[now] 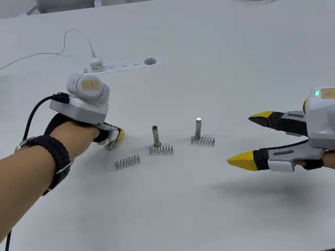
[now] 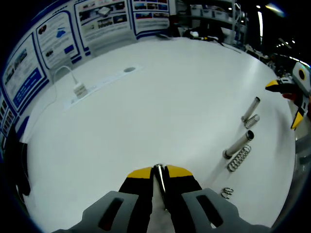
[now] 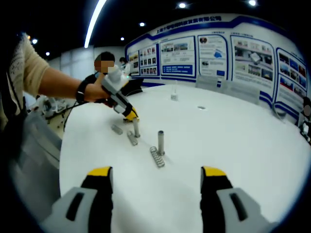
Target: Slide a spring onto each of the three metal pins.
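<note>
Springs (image 1: 160, 150), silver coils, lie flat; L hand-held gripper (image 2: 159, 171) pinches a pin (image 2: 161, 187), R hand-held gripper (image 3: 156, 171) spread.

Lighting: bright, even, from ceiling strips (image 3: 95, 19). Shadows: soft, faint on white bench (image 1: 209, 52). Gripper views: edges fisheye-bent, centres sharp.

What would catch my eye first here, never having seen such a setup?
Probably the right gripper, its yellow-tipped jaws wide open at the right of the white table. In the middle two pins stand upright, with three springs lying on the table by them. At the left, the hand-held left gripper is shut on a third pin.
</note>
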Motion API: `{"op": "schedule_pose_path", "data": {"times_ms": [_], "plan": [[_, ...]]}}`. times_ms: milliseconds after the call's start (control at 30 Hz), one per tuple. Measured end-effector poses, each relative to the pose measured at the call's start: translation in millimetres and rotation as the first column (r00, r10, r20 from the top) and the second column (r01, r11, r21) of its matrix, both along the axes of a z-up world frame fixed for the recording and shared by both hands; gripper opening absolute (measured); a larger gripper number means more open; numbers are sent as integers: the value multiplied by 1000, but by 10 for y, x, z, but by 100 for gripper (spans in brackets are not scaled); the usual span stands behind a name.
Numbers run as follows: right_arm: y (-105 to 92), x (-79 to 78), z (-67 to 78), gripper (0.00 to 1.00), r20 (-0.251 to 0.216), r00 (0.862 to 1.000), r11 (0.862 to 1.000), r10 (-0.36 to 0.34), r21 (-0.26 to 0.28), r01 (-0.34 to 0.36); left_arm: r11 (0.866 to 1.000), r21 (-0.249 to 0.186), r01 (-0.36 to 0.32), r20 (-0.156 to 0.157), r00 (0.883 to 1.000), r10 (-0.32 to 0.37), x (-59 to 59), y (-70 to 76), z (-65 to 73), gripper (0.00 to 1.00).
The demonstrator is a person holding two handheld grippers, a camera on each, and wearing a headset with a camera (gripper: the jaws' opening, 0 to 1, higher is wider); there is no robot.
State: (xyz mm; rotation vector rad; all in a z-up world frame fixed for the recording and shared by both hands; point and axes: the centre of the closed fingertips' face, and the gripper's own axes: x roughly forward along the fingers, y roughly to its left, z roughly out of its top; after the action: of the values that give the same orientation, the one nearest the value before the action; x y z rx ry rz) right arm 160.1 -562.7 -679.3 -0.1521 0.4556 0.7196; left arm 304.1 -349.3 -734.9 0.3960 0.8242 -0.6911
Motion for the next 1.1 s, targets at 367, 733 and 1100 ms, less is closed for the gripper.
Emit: {"op": "schedule_pose_path", "data": {"times_ms": [367,733,1100], "plan": [[10,-9,-15,74,-6,1000,1000,6,3,-6,992,127,24,-81,997,-13,17,-4,-16,11],[15,-24,-34,74,-13,1000,1000,10,4,-9,979,199,50,-150,988,-20,-6,-8,-32,10],[39,-38,-39,73,-17,1000,1000,16,-4,-16,982,189,13,-109,994,8,-35,7,-14,7]]}}
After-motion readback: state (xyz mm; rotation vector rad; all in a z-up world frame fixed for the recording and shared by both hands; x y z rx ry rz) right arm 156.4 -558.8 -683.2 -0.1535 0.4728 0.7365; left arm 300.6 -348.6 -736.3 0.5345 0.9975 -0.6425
